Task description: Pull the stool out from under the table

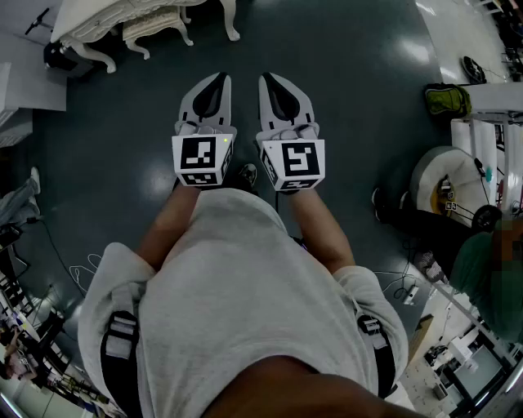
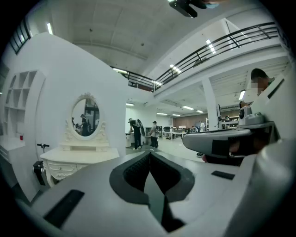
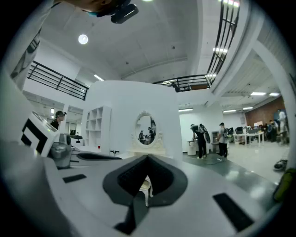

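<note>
Sitting by table [image 1: 94, 18], stool [image 1: 155, 27] well beyond shut left claw [image 1: 218, 76], right claw [image 1: 269, 78].

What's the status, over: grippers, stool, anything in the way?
Left gripper and right gripper: jaws shut, empty. Stool tucked under white table ahead, untouched. Dark floor between, nothing blocking.

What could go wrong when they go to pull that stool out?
The left gripper and right gripper are both shut and empty, so a grab could fail unless the jaws open first. The stool sits between the curved legs of the table and might catch on one. A loose cable lies on the floor to the person's left, a possible trip.
</note>
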Action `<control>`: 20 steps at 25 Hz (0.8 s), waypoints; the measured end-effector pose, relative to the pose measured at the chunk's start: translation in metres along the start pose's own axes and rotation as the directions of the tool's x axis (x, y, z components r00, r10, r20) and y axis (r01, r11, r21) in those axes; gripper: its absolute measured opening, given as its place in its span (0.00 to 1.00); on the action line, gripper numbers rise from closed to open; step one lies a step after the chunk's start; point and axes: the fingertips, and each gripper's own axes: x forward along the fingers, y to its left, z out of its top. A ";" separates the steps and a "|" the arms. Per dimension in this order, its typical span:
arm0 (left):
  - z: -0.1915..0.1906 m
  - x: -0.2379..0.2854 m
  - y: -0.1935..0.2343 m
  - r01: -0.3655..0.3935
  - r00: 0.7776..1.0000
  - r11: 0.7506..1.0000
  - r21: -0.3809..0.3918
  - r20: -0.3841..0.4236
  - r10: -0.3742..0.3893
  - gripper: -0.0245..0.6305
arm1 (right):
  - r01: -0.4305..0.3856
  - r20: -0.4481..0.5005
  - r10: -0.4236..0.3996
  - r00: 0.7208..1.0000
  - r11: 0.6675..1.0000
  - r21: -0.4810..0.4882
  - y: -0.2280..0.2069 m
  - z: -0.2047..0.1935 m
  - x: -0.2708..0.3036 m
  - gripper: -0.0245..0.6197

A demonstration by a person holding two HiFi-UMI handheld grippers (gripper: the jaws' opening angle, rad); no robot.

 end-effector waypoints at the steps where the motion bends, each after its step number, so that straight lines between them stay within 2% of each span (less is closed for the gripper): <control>1: 0.000 0.003 0.005 0.001 1.000 1.000 0.000 0.004 -0.001 0.05 | -0.003 -0.003 0.003 1.000 1.000 -0.001 0.002 -0.001 0.006 0.06; 6: -0.004 0.022 0.026 0.002 1.000 1.000 -0.002 -0.002 -0.002 0.05 | -0.003 -0.025 0.003 1.000 1.000 0.001 0.003 -0.007 0.036 0.06; 11: -0.010 0.044 0.063 0.013 1.000 1.000 0.000 -0.006 -0.013 0.05 | 0.034 -0.026 -0.034 0.999 0.999 -0.012 0.004 -0.011 0.078 0.06; 16: -0.002 0.077 0.117 0.018 1.000 0.999 0.046 0.007 -0.018 0.05 | -0.013 -0.060 0.011 0.998 0.999 -0.030 0.022 -0.012 0.149 0.06; 20: -0.006 0.100 0.177 0.017 1.000 0.998 0.056 -0.008 -0.016 0.05 | -0.066 -0.076 0.064 0.995 0.998 -0.024 0.050 -0.014 0.216 0.06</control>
